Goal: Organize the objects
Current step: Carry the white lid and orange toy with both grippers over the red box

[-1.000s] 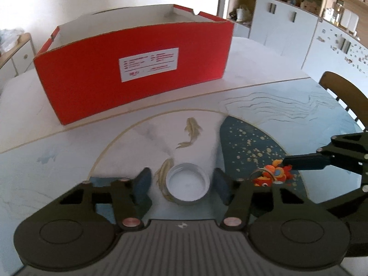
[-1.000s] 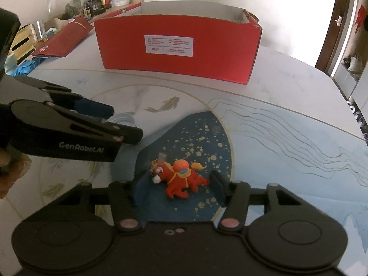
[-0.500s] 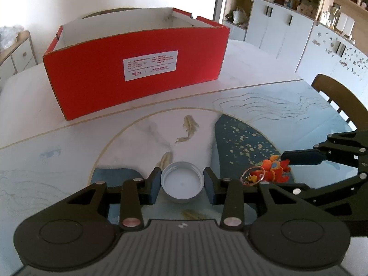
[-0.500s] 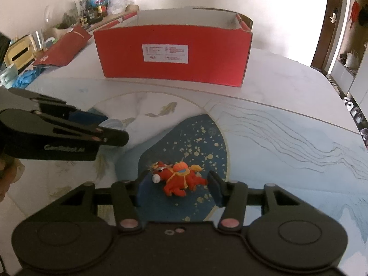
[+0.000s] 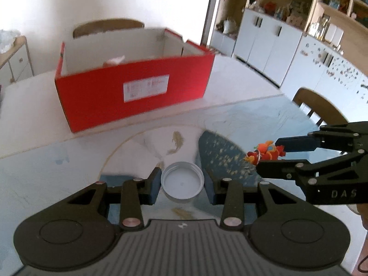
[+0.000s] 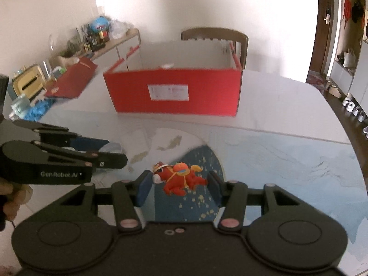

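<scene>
Lid (image 5: 182, 183) is clamped in the left gripper (image 5: 182, 185), angled downward; the right gripper (image 6: 179, 184), marked "DAS", likewise pinches the red toy (image 6: 179, 179); the left reads "GenRobot.AI".

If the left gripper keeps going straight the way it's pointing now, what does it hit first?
Probably the table short of the red box. The left gripper, shut on the white lid, is angled downward, so the lid would likely touch first, though depth is unclear.
</scene>
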Demonstrator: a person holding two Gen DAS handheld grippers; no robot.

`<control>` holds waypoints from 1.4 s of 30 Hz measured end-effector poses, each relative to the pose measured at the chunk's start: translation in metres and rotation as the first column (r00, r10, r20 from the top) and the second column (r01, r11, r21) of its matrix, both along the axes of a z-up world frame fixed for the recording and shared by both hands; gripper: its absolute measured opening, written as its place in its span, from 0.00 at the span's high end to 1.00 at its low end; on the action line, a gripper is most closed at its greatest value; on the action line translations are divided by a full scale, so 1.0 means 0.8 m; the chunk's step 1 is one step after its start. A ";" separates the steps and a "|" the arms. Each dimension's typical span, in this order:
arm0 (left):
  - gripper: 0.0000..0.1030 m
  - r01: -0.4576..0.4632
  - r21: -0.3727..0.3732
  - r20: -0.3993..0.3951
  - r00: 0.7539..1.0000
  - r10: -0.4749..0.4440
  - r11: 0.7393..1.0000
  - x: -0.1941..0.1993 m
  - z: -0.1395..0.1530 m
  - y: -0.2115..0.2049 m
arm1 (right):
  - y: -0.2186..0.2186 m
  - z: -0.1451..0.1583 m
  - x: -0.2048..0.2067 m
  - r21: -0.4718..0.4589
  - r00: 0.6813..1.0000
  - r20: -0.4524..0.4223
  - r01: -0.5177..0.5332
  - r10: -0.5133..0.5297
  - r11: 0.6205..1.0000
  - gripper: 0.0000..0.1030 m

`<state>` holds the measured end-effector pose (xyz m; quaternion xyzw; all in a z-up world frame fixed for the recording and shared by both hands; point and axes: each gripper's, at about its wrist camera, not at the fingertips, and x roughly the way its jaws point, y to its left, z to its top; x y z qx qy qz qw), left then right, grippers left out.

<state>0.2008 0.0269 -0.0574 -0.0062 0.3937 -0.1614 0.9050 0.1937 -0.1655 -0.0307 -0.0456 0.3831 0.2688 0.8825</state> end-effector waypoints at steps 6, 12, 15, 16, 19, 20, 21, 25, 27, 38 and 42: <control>0.63 0.019 -0.024 0.046 0.999 -0.017 1.000 0.000 0.040 0.002 | -0.002 0.038 0.005 0.023 0.999 0.033 -0.018 0.018 1.000 0.50; 0.63 0.032 -0.024 0.096 0.995 -0.030 0.999 0.012 0.074 0.007 | 0.004 0.070 0.024 0.027 0.996 0.074 -0.042 0.040 0.999 0.50; 0.63 0.040 -0.005 0.130 0.991 -0.039 0.999 0.023 0.089 0.011 | 0.008 0.083 0.038 0.025 0.994 0.097 -0.047 0.045 0.999 0.50; 0.63 0.042 0.001 0.140 0.989 -0.042 0.999 0.026 0.094 0.012 | 0.010 0.087 0.044 0.026 0.994 0.104 -0.047 0.044 0.999 0.50; 0.63 0.043 0.020 0.165 0.985 -0.046 0.999 0.040 0.107 0.018 | 0.016 0.099 0.060 0.026 0.991 0.124 -0.052 0.048 0.998 0.50; 0.63 0.042 0.027 0.173 0.984 -0.046 0.999 0.045 0.111 0.020 | 0.018 0.102 0.065 0.020 0.990 0.135 -0.053 0.050 0.998 0.50; 0.63 0.041 0.034 0.179 0.983 -0.046 0.999 0.049 0.115 0.022 | 0.022 0.106 0.072 0.017 0.989 0.141 -0.053 0.050 0.998 0.50; 0.63 0.031 0.063 0.203 0.978 -0.044 0.997 0.069 0.127 0.030 | 0.034 0.117 0.101 0.022 0.988 0.143 -0.057 0.053 0.998 0.50; 0.63 0.021 0.075 0.207 0.978 -0.037 0.997 0.081 0.131 0.035 | 0.040 0.121 0.118 0.022 0.988 0.145 -0.052 0.048 0.998 0.50; 0.63 -0.016 0.114 0.169 0.986 -0.004 0.993 0.160 0.125 0.052 | 0.083 0.115 0.204 0.004 0.990 0.141 -0.003 0.003 1.000 0.50; 0.63 -0.022 0.142 0.157 0.988 -0.001 0.990 0.186 0.114 0.051 | 0.099 0.097 0.231 -0.004 0.993 0.114 0.013 -0.012 1.000 0.50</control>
